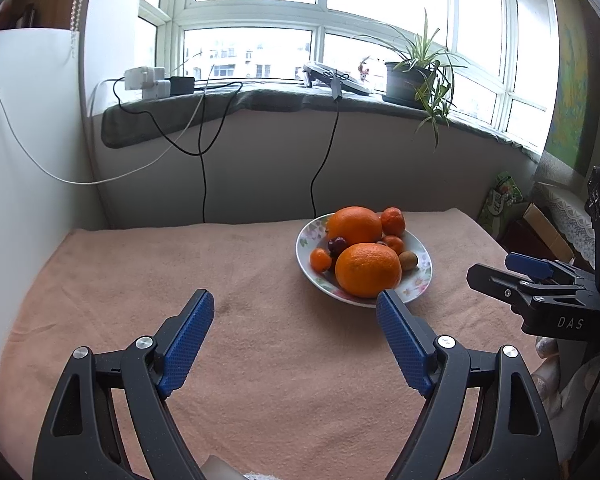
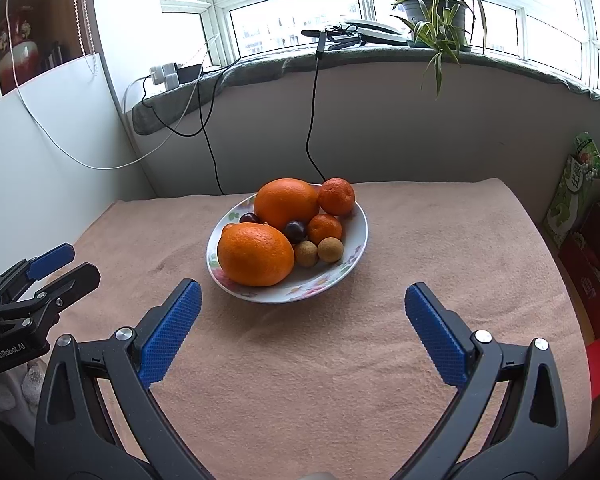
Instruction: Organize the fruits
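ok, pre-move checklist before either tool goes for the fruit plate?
1. Left tool open, nothing held: ok.
2. Right tool open, nothing held: ok.
3. Plate flat on the pink cloth, inside its edges: ok.
4. Path from right tool to the near large orange unobstructed: ok.
5. Small fruit free to lift singly: not ok, the dark plum is wedged between oranges.
6. Destination for sorted fruit: cannot tell, no second container in view.
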`<state>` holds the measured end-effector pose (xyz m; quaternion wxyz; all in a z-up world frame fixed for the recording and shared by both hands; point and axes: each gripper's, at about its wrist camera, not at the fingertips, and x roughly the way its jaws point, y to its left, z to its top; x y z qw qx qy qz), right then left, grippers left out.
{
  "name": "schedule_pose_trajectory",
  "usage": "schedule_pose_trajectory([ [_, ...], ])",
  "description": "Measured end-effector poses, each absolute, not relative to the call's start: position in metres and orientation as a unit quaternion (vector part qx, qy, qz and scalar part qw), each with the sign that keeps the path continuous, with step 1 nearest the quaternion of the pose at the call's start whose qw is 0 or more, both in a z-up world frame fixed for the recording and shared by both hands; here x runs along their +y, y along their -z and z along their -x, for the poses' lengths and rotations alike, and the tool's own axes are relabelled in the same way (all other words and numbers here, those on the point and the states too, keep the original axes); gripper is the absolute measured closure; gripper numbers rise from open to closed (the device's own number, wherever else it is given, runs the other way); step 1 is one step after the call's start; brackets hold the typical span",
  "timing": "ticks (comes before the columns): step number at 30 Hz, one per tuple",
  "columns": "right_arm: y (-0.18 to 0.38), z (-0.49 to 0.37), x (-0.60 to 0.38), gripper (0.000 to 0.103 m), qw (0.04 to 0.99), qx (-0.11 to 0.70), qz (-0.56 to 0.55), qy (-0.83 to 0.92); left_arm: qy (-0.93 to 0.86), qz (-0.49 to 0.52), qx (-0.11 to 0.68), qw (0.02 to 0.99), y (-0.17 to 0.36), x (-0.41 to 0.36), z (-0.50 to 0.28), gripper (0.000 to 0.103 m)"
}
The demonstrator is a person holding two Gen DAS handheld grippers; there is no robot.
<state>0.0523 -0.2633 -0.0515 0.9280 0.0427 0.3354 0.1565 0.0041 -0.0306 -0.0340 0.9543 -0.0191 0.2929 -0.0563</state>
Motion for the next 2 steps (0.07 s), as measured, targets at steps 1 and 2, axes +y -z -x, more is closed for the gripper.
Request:
schedule_pose_trajectory([
  [1,0.0521,-0.0525,-0.2638,0.0,0.928,0.336,-0.043,-0.156,0.056,0.018,0.294,0.954,0.0345,-0.0307,-0.0046,0.019],
  [2,0.0521,-0.0525,-0.2638,0.0,0.928,0.336,-0.043,-0.156,0.055,0.018,0.296,0.953,0.0349,-0.0306,-0.0048,0.019],
])
